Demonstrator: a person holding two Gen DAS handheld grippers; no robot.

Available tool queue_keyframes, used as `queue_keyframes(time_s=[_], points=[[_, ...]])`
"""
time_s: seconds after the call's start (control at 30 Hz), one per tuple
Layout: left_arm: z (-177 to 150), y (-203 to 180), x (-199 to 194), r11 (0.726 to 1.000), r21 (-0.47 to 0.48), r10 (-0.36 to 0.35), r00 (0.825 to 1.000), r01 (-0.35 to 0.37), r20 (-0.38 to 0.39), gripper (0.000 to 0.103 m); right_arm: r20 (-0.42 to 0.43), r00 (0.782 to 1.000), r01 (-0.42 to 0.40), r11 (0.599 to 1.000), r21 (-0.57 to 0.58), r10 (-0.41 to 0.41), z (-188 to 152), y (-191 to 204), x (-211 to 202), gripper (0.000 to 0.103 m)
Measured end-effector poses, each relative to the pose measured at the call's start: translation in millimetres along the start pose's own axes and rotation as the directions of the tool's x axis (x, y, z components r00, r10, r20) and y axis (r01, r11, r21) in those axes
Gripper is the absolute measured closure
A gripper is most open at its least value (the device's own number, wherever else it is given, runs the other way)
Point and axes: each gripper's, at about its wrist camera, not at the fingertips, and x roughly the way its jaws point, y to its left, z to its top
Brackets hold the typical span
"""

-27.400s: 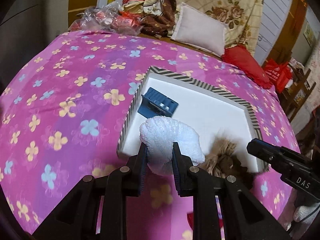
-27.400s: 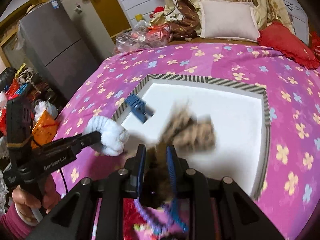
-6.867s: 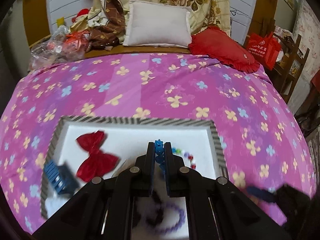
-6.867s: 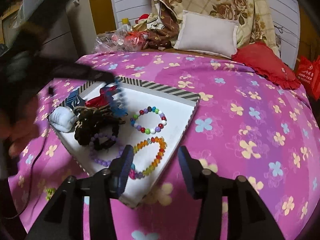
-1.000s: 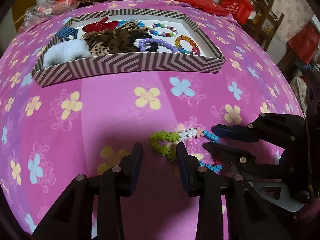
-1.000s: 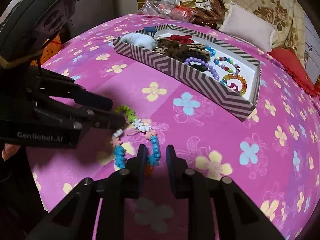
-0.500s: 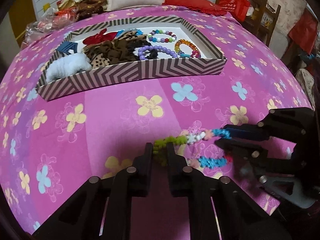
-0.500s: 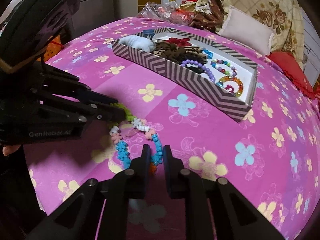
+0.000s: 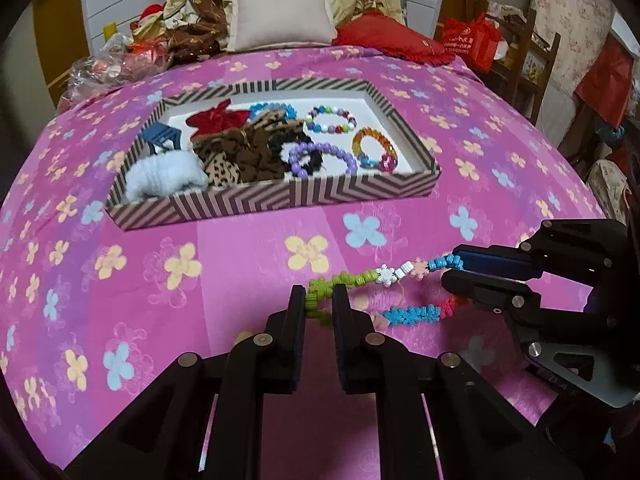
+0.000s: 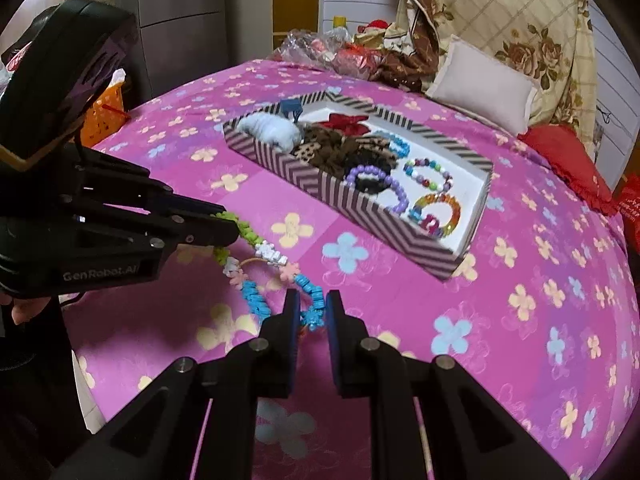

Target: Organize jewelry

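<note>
Gripping a bead necklace [image 9: 384,276] from both ends: left gripper [image 9: 320,300] is clamping on the green beads, right gripper [image 10: 310,312] is clamping on the blue beads. Both sets of jaws have just been closing, beads pinched between the pads. The necklace is hanging between the two grippers above the pink floral bedspread [image 9: 180,272], short of the striped box [image 9: 280,200].

Left view is showing the right gripper [image 9: 452,272] from the side, with a red-orange stretch of beads beneath it; that stretch is mostly hidden in the right view. It is also showing the box contents head-on: white scrunchie [image 9: 164,178], leopard scrunchies [image 9: 244,152], red bow [image 9: 216,118], bracelets [image 9: 320,156].

Right view is showing the left gripper's [image 10: 228,224] side and part of a hand [image 10: 24,308] under it, out of sight in the left view.
</note>
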Motion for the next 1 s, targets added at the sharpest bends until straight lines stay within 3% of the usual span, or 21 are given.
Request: queue_keyframes(time_s=[0.6,1.0], points=[[44,-4,-4,0.999,-0.009,0.038,0.998,-0.038,0.056,0.094,0.056,0.998,0.032,0.999,0.031,-0.033,36,-31,-13,0.09],[75,-5,13,0.999,-0.014,0.035,0.998,-0.034,0.059,0.094,0.037,0.998,0.045,0.998,0.048,-0.047,55,-59,3,0.09]])
